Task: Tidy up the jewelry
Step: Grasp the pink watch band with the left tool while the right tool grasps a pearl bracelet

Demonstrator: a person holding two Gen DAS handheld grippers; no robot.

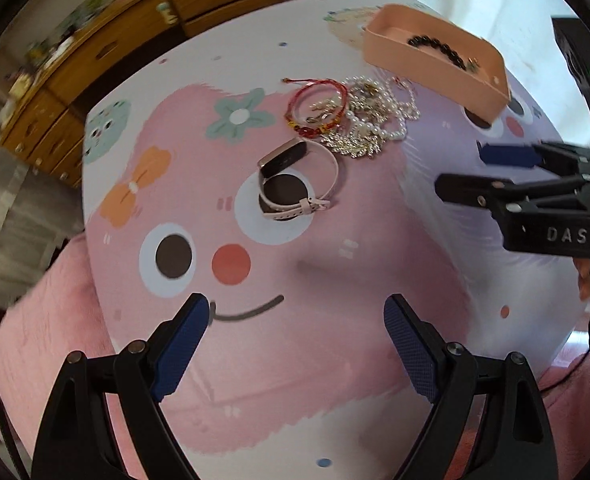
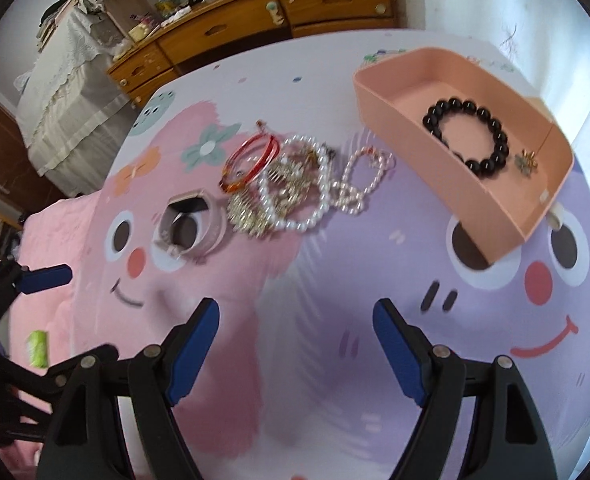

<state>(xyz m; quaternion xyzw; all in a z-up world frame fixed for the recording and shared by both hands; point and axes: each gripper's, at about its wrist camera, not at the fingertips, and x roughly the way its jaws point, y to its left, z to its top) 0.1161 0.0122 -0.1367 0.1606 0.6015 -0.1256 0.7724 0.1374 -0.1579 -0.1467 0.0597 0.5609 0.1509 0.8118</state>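
A pink tray (image 2: 495,216) (image 1: 427,72) holds a black bead bracelet (image 2: 469,136) (image 1: 443,50) and a small gold charm (image 2: 527,160). On the cartoon mat lies a pile: a red bangle (image 2: 251,160) (image 1: 315,108), pearl strands (image 2: 319,188) (image 1: 379,120), a gold chain (image 2: 251,212). A pink-strapped watch (image 1: 295,184) (image 2: 193,224) lies nearer. My left gripper (image 1: 295,336) is open and empty, short of the watch. My right gripper (image 2: 295,340) is open and empty, short of the pile; it shows at the left wrist view's right edge (image 1: 479,172).
A printed pink and purple mat (image 2: 335,360) covers the surface. A wooden dresser (image 2: 255,20) stands behind. A pink fuzzy blanket (image 1: 55,320) lies at the left edge, with a green packet (image 2: 38,348) on it.
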